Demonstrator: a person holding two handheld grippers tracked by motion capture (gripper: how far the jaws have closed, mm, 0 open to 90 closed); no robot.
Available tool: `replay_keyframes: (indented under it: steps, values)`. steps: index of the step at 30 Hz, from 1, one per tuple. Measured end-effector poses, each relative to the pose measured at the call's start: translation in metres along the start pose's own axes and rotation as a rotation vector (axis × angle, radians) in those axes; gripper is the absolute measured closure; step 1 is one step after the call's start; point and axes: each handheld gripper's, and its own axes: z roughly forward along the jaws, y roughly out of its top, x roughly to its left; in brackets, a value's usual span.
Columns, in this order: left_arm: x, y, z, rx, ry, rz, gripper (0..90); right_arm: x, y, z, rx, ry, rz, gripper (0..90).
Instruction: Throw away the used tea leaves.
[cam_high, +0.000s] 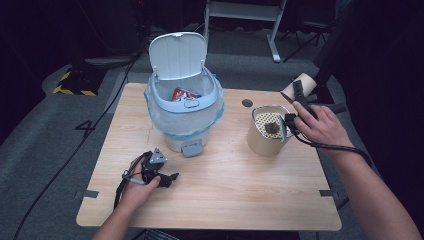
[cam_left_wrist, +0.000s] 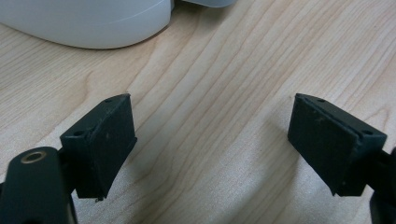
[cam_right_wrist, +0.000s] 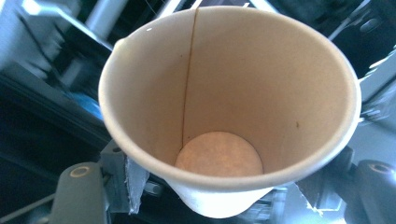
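Cup (cam_right_wrist: 229, 116) sits pinched in our right gripper (cam_high: 300, 97), lifted and tipped beside the strainer pot (cam_high: 267, 130), apparently emptied, ready for the open bin (cam_high: 184, 107). Our left gripper (cam_high: 157, 172) rests on the bench (cam_high: 225, 195), fingers (cam_left_wrist: 105, 140) spread, holding nothing.

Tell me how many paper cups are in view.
1: the paper cup held tilted in the right gripper, above the far right edge of the table, beside the round strainer tin. Others may be hidden inside the bin.

Empty paper cup (cam_right_wrist: 229, 107), tilted, held aloft
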Motion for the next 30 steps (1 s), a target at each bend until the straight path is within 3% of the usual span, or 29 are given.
replay_keyframes:
  steps: [3,5,6,7,8,9,10,11,12,14,15,16,17,21,25,30]
  values:
    - [0.000,0.000,0.000,0.000,0.000,0.000,15.2,-0.001,-0.007,0.004,-0.012,0.063,0.113,29.3]
    - [0.000,0.000,0.000,0.000,0.000,0.000,15.2,-0.001,-0.015,0.006,-0.041,0.149,0.270,29.2]
    - [0.000,0.000,0.000,0.000,0.000,0.000,15.2,-0.001,-0.015,0.006,-0.041,0.149,0.270,29.2]
    - [0.000,0.000,0.000,0.000,0.000,0.000,15.2,-0.001,-0.017,0.007,-0.060,0.192,0.347,29.1]
    - [0.000,0.000,0.000,0.000,0.000,0.000,15.2,-0.001,-0.023,0.008,-0.089,0.276,0.510,29.0]
    - [0.000,0.000,0.000,0.000,0.000,0.000,15.2,-0.001,-0.023,0.008,-0.089,0.276,0.510,29.0]
    - [0.000,0.000,0.000,0.000,0.000,0.000,15.2,0.000,-0.027,0.008,-0.105,0.347,0.636,29.0]
    - [0.000,0.000,0.000,0.000,-0.001,0.000,15.2,0.001,-0.028,0.009,-0.124,0.377,0.708,29.0]
    - [0.000,0.000,0.000,0.000,-0.001,0.001,15.2,0.001,-0.028,0.009,-0.124,0.377,0.708,29.0]
    - [0.000,0.000,0.000,0.000,0.002,-0.001,15.3,0.002,-0.033,0.011,-0.133,0.441,0.822,29.0]
    - [-0.001,0.000,0.000,0.000,0.003,-0.002,15.4,0.003,-0.036,0.012,-0.141,0.483,0.911,29.0]
    - [-0.001,0.000,0.000,-0.001,0.006,-0.003,15.6,0.004,-0.041,0.014,-0.156,0.543,1.037,29.0]
    - [-0.001,-0.001,0.000,-0.003,0.006,-0.006,15.6,0.004,-0.041,0.014,-0.156,0.543,1.037,29.0]
    - [-0.001,0.000,0.000,-0.002,0.006,-0.003,15.6,0.007,-0.054,0.016,-0.212,0.632,1.263,29.0]
    - [-0.001,0.000,0.000,0.000,0.001,-0.003,15.5,0.009,-0.070,0.014,-0.309,0.726,1.511,29.1]
    - [0.000,0.000,0.000,-0.002,0.002,-0.001,15.2,0.010,-0.080,0.009,-0.410,0.829,1.694,29.0]
